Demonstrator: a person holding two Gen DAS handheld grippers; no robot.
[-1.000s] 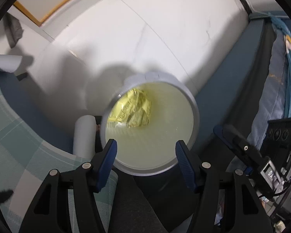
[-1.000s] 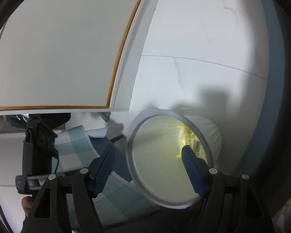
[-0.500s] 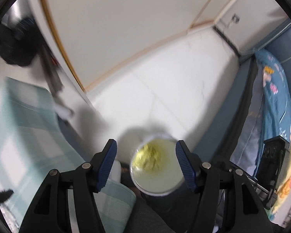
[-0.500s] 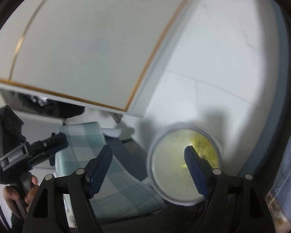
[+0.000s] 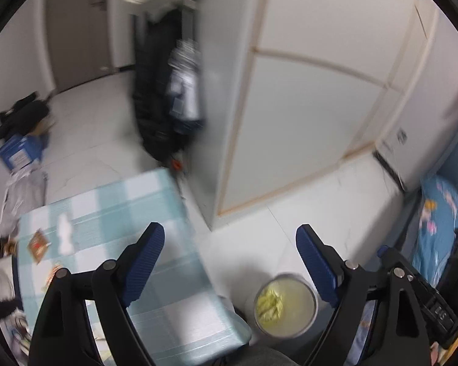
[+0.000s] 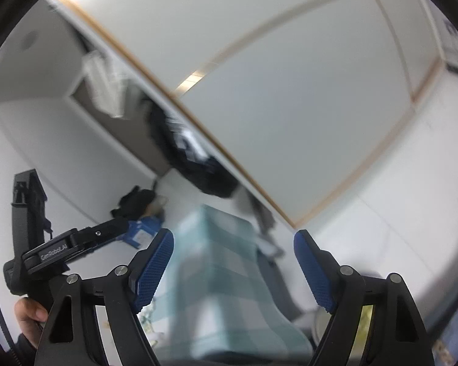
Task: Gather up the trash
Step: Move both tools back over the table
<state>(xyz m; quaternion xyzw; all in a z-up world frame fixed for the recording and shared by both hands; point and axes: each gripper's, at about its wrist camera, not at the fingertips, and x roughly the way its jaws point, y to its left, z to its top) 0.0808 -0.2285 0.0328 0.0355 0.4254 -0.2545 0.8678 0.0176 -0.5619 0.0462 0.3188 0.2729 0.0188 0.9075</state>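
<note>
**Both tongs empty and widening above the counter and bin**

In the left wrist view, the left tongs (image 5: pixel 229 262) stand wide with their jaws opening, and nothing lies between the blue pads. Just below them on the white tiled floor (image 5: pixel 320 213) sits the round trash bin (image 5: pixel 285 308), open at the top, with a crumpled yellow wrapper (image 5: pixel 268 303) lying inside against its left wall. The bin stands just beside the near corner of the counter (image 5: pixel 168 274), which is covered in a pale teal checked cloth. Towards the counter's far left part lie small scraps (image 5: pixel 39 242) of orange and white; blur hides what they are.

In the right wrist view, the right tongs (image 6: pixel 233 270) are likewise wide, jaws opening, with nothing between them. The left tongs' black body shows at the left of this view, held by a hand (image 6: pixel 30 317).

Farther off, a white panelled wall with tan trim (image 5: pixel 305 106) rises behind the bin. Dark clothing (image 5: pixel 165 91) hangs beside it, and a blue box (image 5: pixel 18 152) rests on the floor well beyond the counter. Blue patterned bedding (image 5: pixel 439 213) lies at the right edge.
</note>
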